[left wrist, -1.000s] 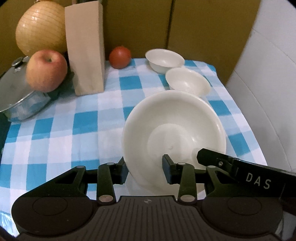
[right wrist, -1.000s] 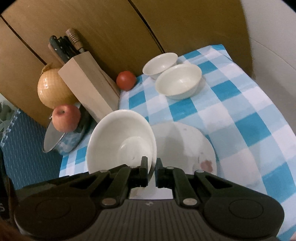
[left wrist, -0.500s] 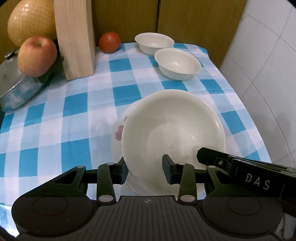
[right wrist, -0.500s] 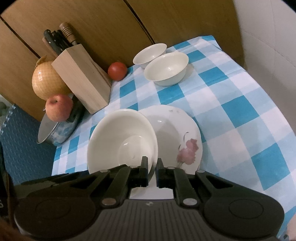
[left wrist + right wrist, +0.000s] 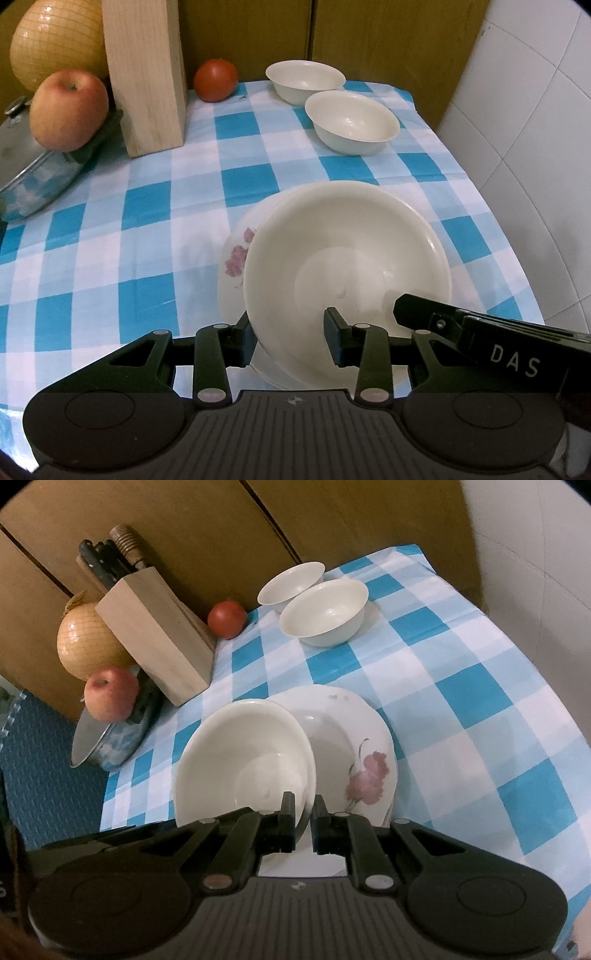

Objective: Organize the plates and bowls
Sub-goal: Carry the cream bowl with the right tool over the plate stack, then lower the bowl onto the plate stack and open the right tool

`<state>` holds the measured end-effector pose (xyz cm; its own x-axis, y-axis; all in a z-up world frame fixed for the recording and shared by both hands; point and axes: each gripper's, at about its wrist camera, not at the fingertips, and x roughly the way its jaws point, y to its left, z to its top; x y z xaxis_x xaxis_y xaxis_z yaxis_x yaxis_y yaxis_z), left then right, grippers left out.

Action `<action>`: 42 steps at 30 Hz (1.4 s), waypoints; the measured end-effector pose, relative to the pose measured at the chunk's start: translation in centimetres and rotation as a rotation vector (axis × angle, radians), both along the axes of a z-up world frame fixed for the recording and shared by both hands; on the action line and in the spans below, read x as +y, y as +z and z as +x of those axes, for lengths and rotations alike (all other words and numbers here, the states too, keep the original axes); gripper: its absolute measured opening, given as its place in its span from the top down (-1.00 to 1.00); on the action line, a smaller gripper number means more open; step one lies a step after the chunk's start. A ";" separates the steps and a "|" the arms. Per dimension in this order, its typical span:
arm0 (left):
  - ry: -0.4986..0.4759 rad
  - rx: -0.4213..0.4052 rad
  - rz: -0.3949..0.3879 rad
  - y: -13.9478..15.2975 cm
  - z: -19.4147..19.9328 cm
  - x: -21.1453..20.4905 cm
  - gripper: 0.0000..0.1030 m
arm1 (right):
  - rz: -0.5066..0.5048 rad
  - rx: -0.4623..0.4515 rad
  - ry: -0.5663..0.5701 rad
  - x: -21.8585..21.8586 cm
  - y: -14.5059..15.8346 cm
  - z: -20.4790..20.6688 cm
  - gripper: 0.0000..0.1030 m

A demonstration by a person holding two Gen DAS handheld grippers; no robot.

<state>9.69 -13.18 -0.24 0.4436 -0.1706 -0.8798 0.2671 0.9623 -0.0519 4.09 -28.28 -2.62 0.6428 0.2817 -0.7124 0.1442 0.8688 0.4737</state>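
Note:
A plain white deep plate (image 5: 347,273) (image 5: 243,760) is held tilted over a flowered plate (image 5: 236,258) (image 5: 362,768) that lies on the checked cloth. My right gripper (image 5: 303,814) is shut on the plain plate's near rim; it shows in the left wrist view (image 5: 461,325). My left gripper (image 5: 290,332) stands open with its jaws astride the same rim, left finger outside, right finger inside; whether they touch it is unclear. Two small white bowls (image 5: 352,122) (image 5: 304,79) sit at the back right, also in the right wrist view (image 5: 325,613) (image 5: 291,585).
A wooden knife block (image 5: 146,74) (image 5: 159,642), a tomato (image 5: 216,79) (image 5: 226,618), an apple (image 5: 68,110) (image 5: 110,698) on a steel pot lid (image 5: 33,162) and a netted melon (image 5: 55,40) (image 5: 88,642) stand at the back left. A tiled wall (image 5: 535,147) runs along the right.
The plain plate, held by the right gripper, has come down and forward over the flowered plate. More of the flowered plate shows beside it. Both grippers keep their hold positions on the rim.

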 end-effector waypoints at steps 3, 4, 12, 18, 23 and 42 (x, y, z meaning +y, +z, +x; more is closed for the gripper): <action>-0.002 0.000 -0.001 -0.1 0.1 0.1 0.01 | -0.008 0.004 -0.011 -0.1 0.0 0.0 0.74; -0.003 -0.003 0.001 0.0 0.1 0.1 0.00 | -0.009 0.004 -0.015 -0.2 0.0 0.0 0.72; -0.001 -0.017 0.003 0.2 0.1 0.1 -0.15 | -0.022 -0.001 -0.026 -0.5 0.1 -0.2 0.67; -0.004 -0.036 0.015 0.5 0.0 0.1 -0.17 | -0.033 -0.007 -0.055 -1.4 0.1 -0.9 0.59; 0.001 -0.070 0.037 1.0 -0.1 0.2 -0.26 | -0.019 -0.033 -0.081 -2.7 0.8 -1.8 0.59; 0.074 -0.179 0.007 4.4 8.2 -1.4 -0.59 | -0.142 -0.095 -0.178 -5.5 3.3 10.0 0.42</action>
<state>17.92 -14.56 4.17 0.6042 -0.1257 -0.7868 0.2002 0.9798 -0.0027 14.05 -33.82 0.67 0.7395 0.0593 -0.6705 0.2619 0.8923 0.3677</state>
